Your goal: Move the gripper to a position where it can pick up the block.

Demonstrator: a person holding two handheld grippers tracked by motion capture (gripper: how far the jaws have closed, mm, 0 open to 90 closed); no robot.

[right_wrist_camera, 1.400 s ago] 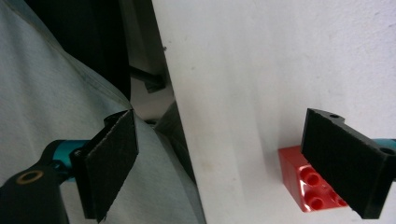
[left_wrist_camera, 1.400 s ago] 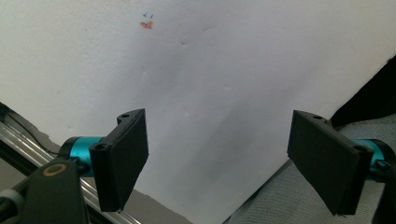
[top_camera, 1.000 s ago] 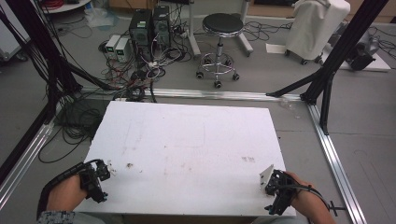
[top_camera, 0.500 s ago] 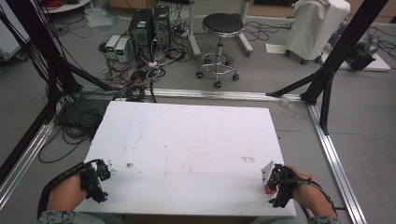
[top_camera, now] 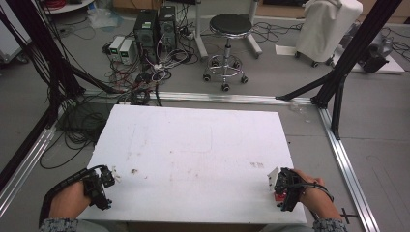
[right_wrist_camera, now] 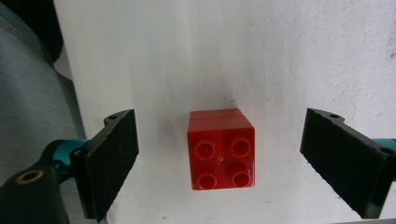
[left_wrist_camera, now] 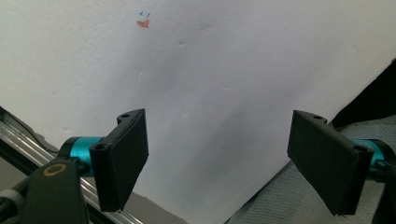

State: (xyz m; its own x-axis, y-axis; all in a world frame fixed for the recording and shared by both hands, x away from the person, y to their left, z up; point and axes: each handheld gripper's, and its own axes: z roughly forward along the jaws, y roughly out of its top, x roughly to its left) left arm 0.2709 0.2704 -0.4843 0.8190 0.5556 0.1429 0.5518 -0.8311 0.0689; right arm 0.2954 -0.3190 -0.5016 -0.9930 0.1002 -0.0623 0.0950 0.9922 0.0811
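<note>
Red plastic brick (right_wrist_camera: pixel 221 149) is sitting studs-up on the white worktop (top_camera: pixel 193 145) at its near right corner, between the spread jaws of the right tool (right_wrist_camera: pixel 224 161), untouched. It is looking light, rigid and slick, so flat opposite sides suit gripping. The left tool (left_wrist_camera: pixel 224 158) is hanging open over bare worktop.

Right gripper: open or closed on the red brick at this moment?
Open. In the right gripper view, the right gripper has both jaws spread wide, with white table showing on each side of the red brick, which neither jaw touches.
</note>
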